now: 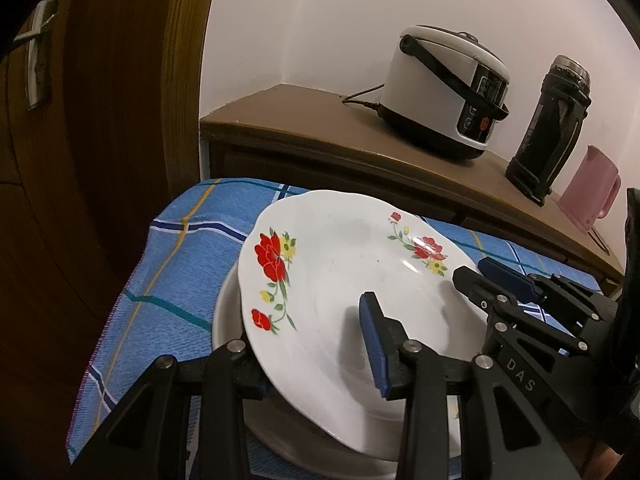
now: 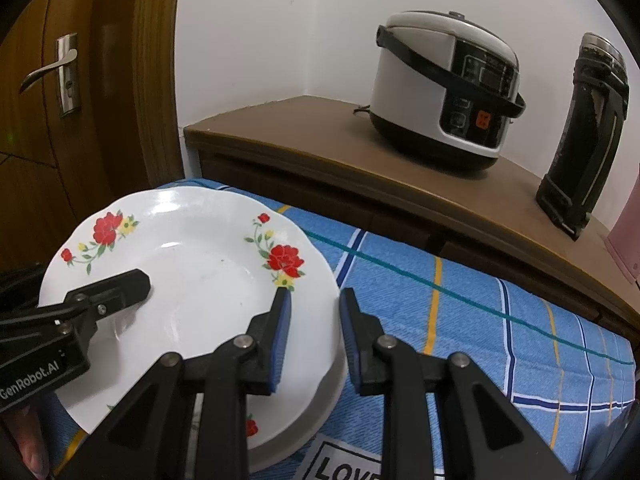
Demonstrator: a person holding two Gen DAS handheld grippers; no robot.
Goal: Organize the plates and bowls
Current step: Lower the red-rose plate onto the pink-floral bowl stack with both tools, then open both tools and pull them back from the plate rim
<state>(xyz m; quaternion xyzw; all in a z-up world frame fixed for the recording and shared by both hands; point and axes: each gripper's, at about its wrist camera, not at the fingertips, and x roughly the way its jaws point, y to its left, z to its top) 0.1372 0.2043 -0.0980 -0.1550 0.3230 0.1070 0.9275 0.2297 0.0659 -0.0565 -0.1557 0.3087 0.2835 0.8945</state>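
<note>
Left wrist view: the flowered plate (image 1: 344,312) sits tilted on a stack of plates (image 1: 228,320) on the blue checked cloth (image 1: 176,264). The left gripper (image 1: 316,364) has its fingers on each side of the plate's near edge, not squeezing.

Right wrist view: the right gripper (image 2: 314,340) straddles the plate's (image 2: 192,280) right edge, fingers apart. The left gripper (image 2: 120,288) reaches over the plate.
</note>
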